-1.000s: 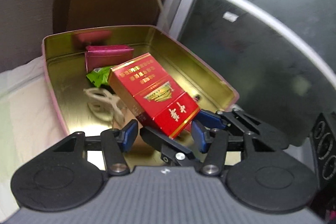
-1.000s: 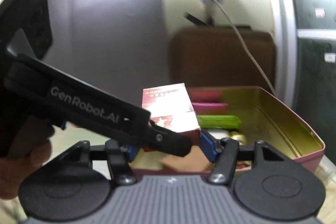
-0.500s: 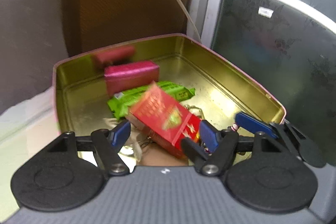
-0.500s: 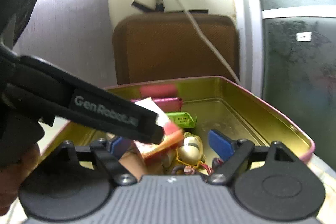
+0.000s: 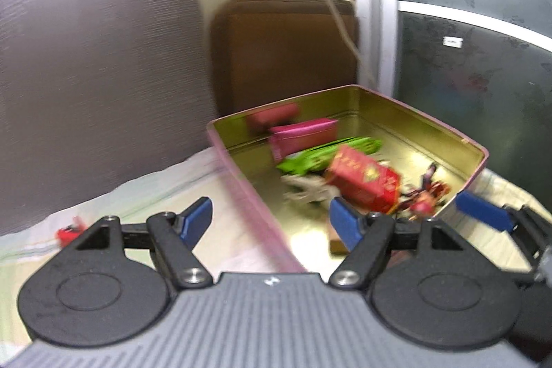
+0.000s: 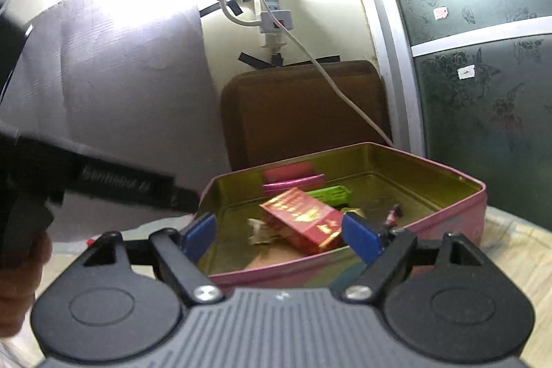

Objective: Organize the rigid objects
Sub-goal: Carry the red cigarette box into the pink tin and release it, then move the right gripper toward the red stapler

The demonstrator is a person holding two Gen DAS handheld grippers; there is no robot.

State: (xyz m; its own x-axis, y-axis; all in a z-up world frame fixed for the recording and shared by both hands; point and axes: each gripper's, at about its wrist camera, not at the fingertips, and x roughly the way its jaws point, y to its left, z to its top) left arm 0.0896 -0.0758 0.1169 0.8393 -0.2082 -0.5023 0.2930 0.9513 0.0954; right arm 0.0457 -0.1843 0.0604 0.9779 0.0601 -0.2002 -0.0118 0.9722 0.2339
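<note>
We see the red rectangular cardboard pack with gold lettering lying tilted inside the pink metal tin with a gold interior, near the middle of the tin and toward its front wall. It rests on other contents, free of both tools. Behind it, toward the tin's back wall, lie a flat magenta pouch and a bright green wrapped packet; the green packet sits just behind the red pack. A pale, blurred white item lies at the pack's left, and a small red and dark figurine sits near the tin's right front corner.

Our left gripper has its blue-padded jaws spread wide and holds nothing; it hangs over the tin's left wall, one pad outside the tin and one inside. Our right gripper is likewise spread apart with nothing between its pads, hovering at the tin's front wall.

The tin stands on a pale cloth-covered surface, with a brown padded panel behind its back wall.
</note>
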